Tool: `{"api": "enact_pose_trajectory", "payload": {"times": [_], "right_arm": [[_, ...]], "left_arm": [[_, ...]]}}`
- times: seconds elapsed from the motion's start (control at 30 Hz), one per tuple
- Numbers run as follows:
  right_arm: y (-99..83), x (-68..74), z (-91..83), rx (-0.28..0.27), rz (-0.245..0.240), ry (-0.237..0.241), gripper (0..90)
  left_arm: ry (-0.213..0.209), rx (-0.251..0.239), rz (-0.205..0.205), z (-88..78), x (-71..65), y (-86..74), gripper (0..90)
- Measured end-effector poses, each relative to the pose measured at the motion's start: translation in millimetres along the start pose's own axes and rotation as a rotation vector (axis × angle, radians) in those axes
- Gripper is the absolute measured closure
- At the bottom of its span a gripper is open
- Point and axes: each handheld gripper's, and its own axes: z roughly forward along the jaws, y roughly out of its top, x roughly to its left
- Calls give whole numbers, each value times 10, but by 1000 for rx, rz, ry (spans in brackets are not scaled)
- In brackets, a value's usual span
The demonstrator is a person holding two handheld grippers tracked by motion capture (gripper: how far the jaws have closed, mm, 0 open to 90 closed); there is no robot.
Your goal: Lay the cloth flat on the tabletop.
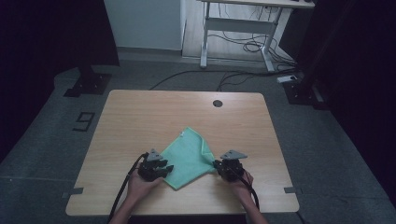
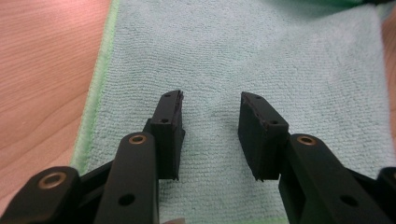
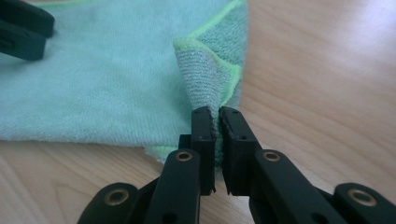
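A mint-green microfibre cloth lies flat on the wooden table, near its front edge. My left gripper rests over the cloth's left side. In the left gripper view its jaws stand open above the cloth, with nothing between the pads. My right gripper sits at the cloth's right corner. The right gripper view shows its jaws shut on a raised fold of the cloth at that corner. The left gripper appears there at the far top left.
A round cable hole sits at the table's back edge. Beyond the table stand a white desk frame and loose cables on the grey floor. Bare wood surrounds the cloth on every side.
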Motion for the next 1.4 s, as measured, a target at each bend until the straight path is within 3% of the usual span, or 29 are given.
{"api": "enact_pose_trajectory", "payload": {"times": [0.2, 0.4, 0.53, 0.63, 0.7, 0.87, 1.03, 1.23, 1.4], "right_arm": [[132, -106, -245, -74, 18, -18, 836], [364, -277, -297, -91, 34, 4, 831], [572, -417, -87, -87, 43, -6, 789], [634, -520, 153, -52, 70, -67, 684], [615, -541, 182, -59, 96, -81, 612], [423, -423, -88, -128, 100, -85, 573], [127, -238, -233, -103, 80, -35, 572], [-120, -96, -59, -46, 87, 2, 564], [-123, -54, 114, -24, 81, -13, 517]], "left_arm": [[-12, 5, -12, -29, 13, -16, 602], [-20, 9, -11, -39, 3, -25, 603], [-20, 9, -17, -40, 4, -24, 601], [-19, 14, -23, -52, -3, -30, 598], [-15, 11, -23, -57, -7, -37, 597], [-11, 8, -33, -58, -13, -41, 597], [-12, 17, -43, -71, -22, -19, 580], [-17, -8, -28, -111, -49, 28, 576], [-16, 24, -16, -58, -61, 18, 565]]}}
